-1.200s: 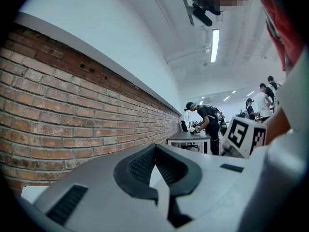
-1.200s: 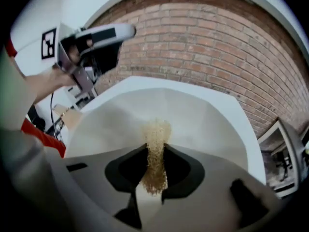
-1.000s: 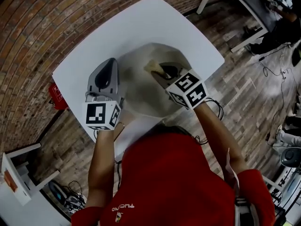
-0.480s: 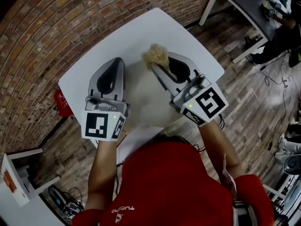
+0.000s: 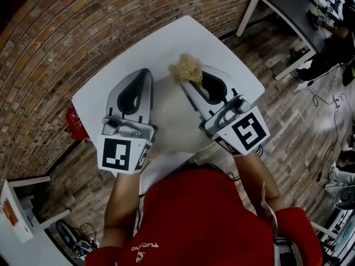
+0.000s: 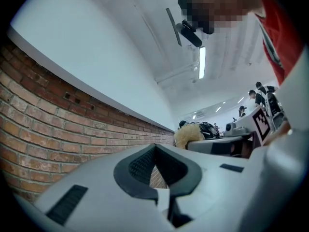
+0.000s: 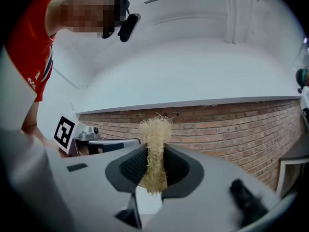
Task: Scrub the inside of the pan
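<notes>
In the head view the person stands over a white desk [image 5: 166, 37] with both tools held up above it. The left hand-held gripper [image 5: 141, 76] points away from the body at the left. The right hand-held gripper [image 5: 191, 84] angles in from the right, with a pale, fibrous scrubber [image 5: 185, 68] sticking out past its tips. A faintly cream, rounded shape lies on the desk between and under the two tools. It is probably the pan [image 5: 169, 115], but most of it is covered and its inside cannot be judged. The left gripper view shows the left hand-held gripper [image 6: 155, 151] clenched tip to tip with nothing between the pads. It looks at a brick wall [image 6: 58, 124] and the ceiling, and the scrubber [image 6: 187, 135] shows off to the right. The right gripper view shows the right hand-held gripper [image 7: 154, 158] clamped on the scrubber [image 7: 154, 139], whose tuft rises above the pads against the wall. No pan appears in either gripper view. As a judgement, no scrubbing contact is being made at this moment. The scrubber is in hand but held in the air, off the pan. Whether the inside has been scrubbed clean cannot be told.
</notes>
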